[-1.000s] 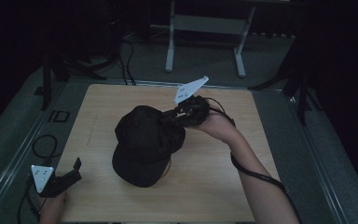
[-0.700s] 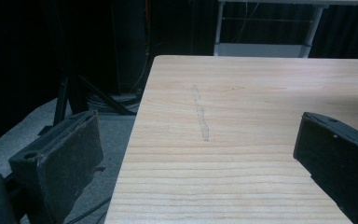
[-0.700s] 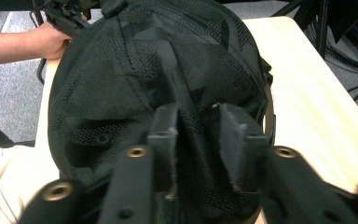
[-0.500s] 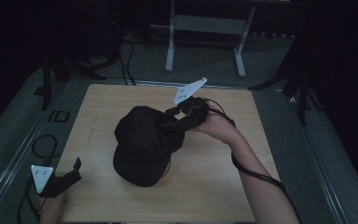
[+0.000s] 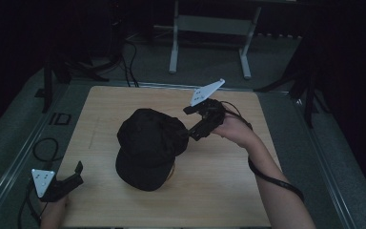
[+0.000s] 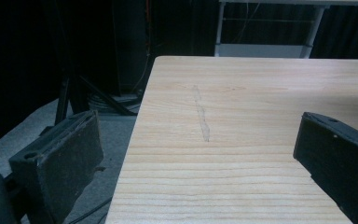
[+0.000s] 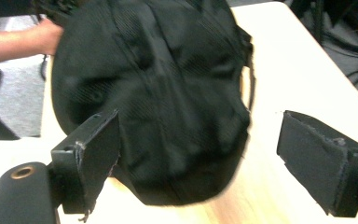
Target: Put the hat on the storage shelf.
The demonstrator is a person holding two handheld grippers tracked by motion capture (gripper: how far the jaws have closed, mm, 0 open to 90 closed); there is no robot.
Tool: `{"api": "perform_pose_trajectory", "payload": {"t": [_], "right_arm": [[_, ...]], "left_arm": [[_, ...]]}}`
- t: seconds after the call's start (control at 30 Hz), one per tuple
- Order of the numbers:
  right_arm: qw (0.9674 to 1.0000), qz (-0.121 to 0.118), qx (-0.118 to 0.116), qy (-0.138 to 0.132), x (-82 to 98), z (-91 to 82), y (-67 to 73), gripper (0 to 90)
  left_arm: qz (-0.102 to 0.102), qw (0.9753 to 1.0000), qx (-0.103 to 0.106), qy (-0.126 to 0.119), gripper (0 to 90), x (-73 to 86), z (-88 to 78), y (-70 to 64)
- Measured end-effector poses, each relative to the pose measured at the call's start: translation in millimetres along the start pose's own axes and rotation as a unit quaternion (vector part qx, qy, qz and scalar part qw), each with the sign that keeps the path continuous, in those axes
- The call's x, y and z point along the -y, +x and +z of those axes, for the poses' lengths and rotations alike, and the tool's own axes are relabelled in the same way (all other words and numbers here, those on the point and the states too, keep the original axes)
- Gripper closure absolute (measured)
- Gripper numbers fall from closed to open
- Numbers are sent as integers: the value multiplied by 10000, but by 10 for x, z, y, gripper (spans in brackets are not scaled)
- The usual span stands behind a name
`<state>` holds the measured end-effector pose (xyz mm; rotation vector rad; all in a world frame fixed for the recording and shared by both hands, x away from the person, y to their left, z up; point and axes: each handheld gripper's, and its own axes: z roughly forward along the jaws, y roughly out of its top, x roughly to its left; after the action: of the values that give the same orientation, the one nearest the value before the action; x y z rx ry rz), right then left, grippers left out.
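Note:
A black cap [image 5: 147, 143] lies crown-up in the middle of the wooden table [image 5: 219, 191]. My right gripper [image 5: 190, 123] is open at the cap's right edge, its jaws pointing left at it. In the right gripper view the cap [image 7: 158, 93] sits blurred just ahead of the right gripper [image 7: 196, 154], between the widely spread jaws; the left jaw is close against the fabric. My left gripper [image 5: 78, 174] rests open at the table's front left corner, well apart from the cap. The left gripper [image 6: 198, 154] holds nothing, with bare table [image 6: 242, 93] between its jaws.
A metal stand [image 5: 209, 24] is on the floor beyond the table's far edge. Cables [image 5: 43, 148] loop on the floor at the left. Dark tripod legs [image 5: 310, 95] stand at the right. The table's left edge [image 6: 135, 130] drops to grey floor.
My right gripper has shifted a little to the right, away from the cap's middle. The cap and the left gripper have stayed where they were.

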<state>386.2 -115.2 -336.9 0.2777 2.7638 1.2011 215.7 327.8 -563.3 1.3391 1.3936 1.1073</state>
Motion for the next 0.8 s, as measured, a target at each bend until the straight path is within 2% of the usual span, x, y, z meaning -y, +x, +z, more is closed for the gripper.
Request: {"api": "perform_pose_trajectory", "payload": {"t": [0.23, 0.37, 0.43, 0.6, 0.67, 0.7, 0.8], "right_arm": [[9995, 141, 278, -75, 195, -80, -62, 133], [9991, 245, 327, -69, 343, -105, -97, 133], [9990, 303, 326, -43, 430, -111, -114, 133], [9978, 416, 491, 124, 680, -112, -147, 133], [9977, 438, 510, 116, 721, -112, -155, 133], [9970, 534, 552, 125, 824, -111, -174, 133], [9957, 616, 682, 140, 984, -109, -206, 133]], "left_arm": [[2, 10000, 4, 5, 18, 0, 1, 0], [-1, 10000, 6, 12, 18, -1, 1, 2], [-2, 10000, 5, 7, 18, 0, 1, 0], [4, 10000, 1, 8, 18, -1, 1, -1], [9, 10000, 2, 16, 18, -1, 1, 0], [11, 10000, 0, 18, 18, -1, 1, 0], [8, 10000, -1, 13, 18, -1, 1, -1]]}}
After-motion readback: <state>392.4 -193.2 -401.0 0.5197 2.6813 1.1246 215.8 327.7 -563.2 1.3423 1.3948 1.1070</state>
